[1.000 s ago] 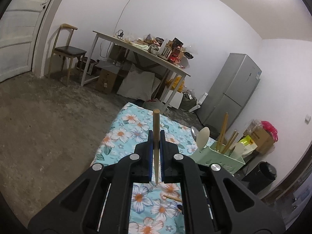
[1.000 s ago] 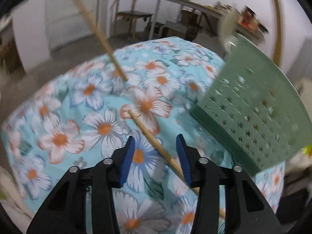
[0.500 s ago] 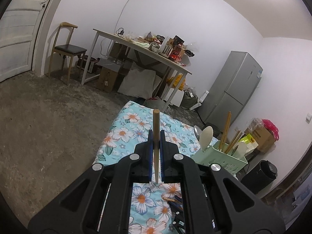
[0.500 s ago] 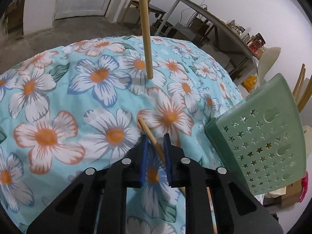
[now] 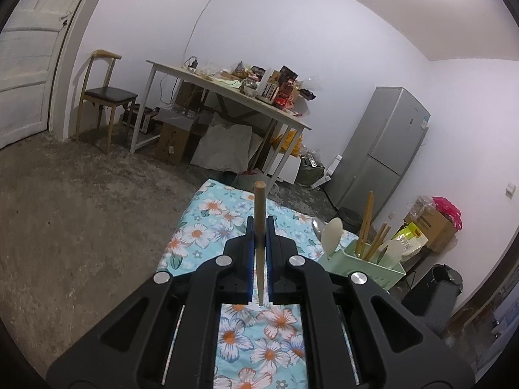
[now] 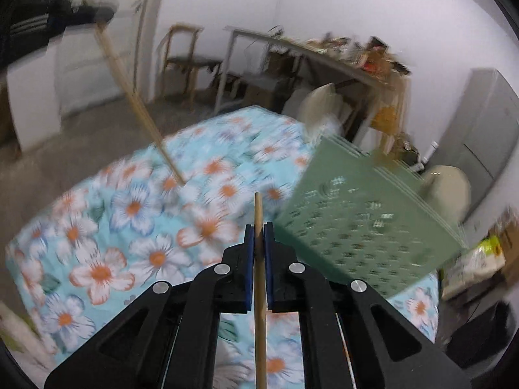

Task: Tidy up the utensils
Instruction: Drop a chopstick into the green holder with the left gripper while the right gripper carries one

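Wooden chopsticks, one in each of your tools. Left gripper (image 5: 259, 227): jaws clenched on a chopstick (image 5: 259, 214), held above the floral surface (image 5: 207, 220). Right gripper (image 6: 259, 233): jaws have just been closing and now clamp the second chopstick (image 6: 259, 291), lifted off the cloth. Green caddy (image 5: 373, 264) at the surface's right side already holds spoons and several sticks. Judging by this, sorting is well along; both held sticks are not yet dropped in.
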Action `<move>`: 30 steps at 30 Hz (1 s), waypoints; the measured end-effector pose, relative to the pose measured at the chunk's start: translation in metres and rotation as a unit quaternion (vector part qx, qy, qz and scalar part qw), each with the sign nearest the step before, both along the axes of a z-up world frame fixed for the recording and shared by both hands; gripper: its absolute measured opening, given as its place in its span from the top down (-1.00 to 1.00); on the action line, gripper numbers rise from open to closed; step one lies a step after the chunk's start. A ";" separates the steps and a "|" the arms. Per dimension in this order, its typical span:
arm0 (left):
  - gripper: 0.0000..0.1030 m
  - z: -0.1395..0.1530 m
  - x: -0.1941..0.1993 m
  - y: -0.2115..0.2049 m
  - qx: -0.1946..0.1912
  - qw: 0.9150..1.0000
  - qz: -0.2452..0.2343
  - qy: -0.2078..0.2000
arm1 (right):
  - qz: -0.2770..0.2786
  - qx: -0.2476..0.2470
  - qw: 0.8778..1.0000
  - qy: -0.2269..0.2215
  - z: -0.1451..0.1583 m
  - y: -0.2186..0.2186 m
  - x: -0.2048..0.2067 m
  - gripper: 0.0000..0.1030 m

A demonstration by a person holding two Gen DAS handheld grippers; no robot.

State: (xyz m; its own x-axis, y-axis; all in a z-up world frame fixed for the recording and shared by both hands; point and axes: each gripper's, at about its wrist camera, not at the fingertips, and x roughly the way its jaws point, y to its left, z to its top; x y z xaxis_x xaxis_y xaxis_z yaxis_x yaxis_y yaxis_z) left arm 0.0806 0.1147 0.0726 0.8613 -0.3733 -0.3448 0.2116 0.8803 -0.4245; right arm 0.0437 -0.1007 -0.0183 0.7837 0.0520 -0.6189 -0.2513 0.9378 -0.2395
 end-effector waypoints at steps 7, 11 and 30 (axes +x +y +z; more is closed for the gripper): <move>0.91 0.020 -0.011 -0.014 0.010 0.999 -0.026 -0.032 | -0.060 0.103 0.991 -0.065 0.060 -0.065 -0.027 0.88; 0.91 0.033 -0.020 -0.027 0.011 0.997 -0.057 -0.053 | -0.085 0.149 0.980 -0.102 0.087 -0.094 -0.043 0.88; 0.91 0.106 -0.021 -0.095 -0.059 0.965 -0.234 -0.106 | -0.101 0.262 0.946 -0.163 0.117 -0.159 -0.073 0.88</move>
